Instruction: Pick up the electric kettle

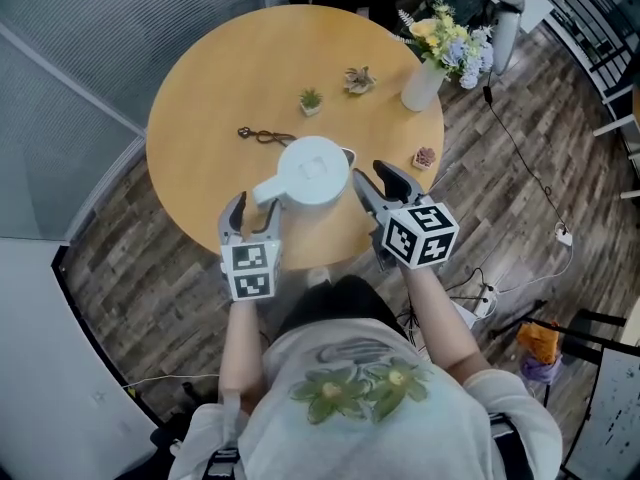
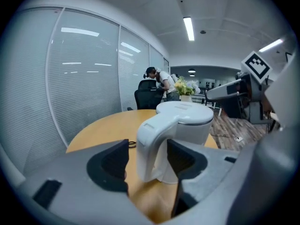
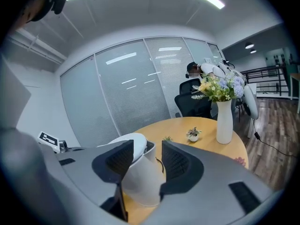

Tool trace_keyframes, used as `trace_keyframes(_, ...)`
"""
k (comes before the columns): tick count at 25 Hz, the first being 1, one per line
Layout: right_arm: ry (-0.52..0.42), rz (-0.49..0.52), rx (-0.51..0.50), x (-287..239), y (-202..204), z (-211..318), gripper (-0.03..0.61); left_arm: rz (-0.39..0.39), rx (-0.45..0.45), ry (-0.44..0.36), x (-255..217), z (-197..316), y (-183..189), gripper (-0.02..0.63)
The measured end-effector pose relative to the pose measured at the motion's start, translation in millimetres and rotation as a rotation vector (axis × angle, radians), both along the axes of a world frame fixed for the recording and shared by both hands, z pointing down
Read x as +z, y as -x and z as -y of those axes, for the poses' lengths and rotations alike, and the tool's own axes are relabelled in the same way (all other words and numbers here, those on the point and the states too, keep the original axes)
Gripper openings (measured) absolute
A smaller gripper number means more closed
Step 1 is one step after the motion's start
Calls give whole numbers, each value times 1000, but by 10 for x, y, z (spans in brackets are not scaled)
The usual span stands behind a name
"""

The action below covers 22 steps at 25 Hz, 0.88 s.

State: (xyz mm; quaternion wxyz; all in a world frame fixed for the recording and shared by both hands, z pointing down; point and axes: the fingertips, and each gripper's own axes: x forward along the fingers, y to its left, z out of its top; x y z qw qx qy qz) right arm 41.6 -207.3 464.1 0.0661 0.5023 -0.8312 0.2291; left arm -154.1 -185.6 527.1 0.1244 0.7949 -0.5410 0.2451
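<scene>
Just smooth, rounded white kettle [image 1: 312, 171].

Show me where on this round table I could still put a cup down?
The widest bare patch of the table is far left, between its rim, the small dark item and the small green plant. The near edge is crowded: kettle, left gripper, right gripper. The right side holds the vase and a pink succulent.
</scene>
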Motion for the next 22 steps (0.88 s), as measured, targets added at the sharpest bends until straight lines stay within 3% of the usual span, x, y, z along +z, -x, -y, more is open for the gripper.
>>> trace_keyframes(5, 32, 15, -8, 91, -60, 182, 196, 23, -5, 23, 94, 56, -83, 256)
trace_keyframes(14, 111, 7, -113, 227, -3, 434, 196, 46, -108, 50, 98, 69, -35, 249)
trace_keyframes(22, 212, 95, -196, 329, 50, 527, 173, 58, -159, 90, 164, 107, -18, 216)
